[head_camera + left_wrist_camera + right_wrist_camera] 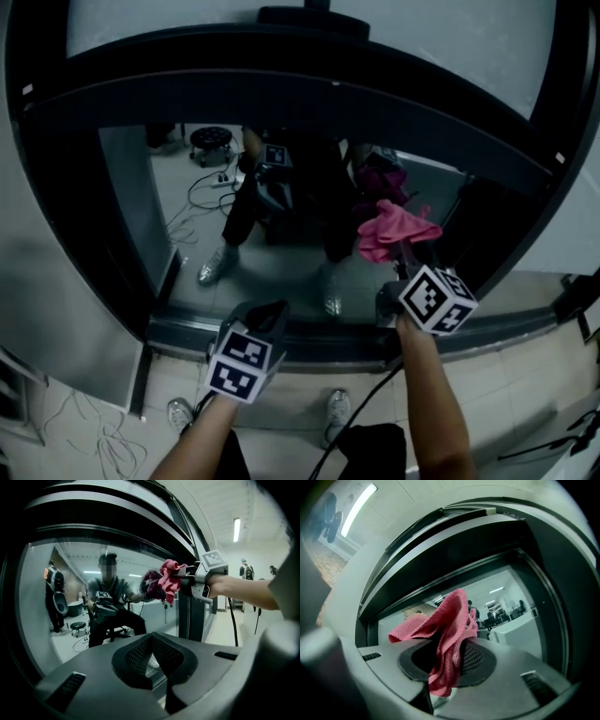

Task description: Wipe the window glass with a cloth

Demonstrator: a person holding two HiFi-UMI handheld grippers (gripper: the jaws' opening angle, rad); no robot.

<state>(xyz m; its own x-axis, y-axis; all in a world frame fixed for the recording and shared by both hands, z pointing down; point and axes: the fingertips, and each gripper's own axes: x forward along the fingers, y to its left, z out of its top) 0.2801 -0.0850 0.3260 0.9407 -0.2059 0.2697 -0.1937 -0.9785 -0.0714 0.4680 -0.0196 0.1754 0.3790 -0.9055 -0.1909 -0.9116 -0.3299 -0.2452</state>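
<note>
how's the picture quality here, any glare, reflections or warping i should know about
Head view: dim, with heavy fisheye bowing the window frame, and the glass mirrors the person. Left gripper view: same reflection, bright ceiling light. Right gripper view: pink cloth sharp, the left edge blurred.

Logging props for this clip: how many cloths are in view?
1. A pink cloth is clamped in the right gripper, at the window glass; the pink shape beside it is its reflection. None seen elsewhere.

Round black stool near tangled cables; 1 ceiling light.
</note>
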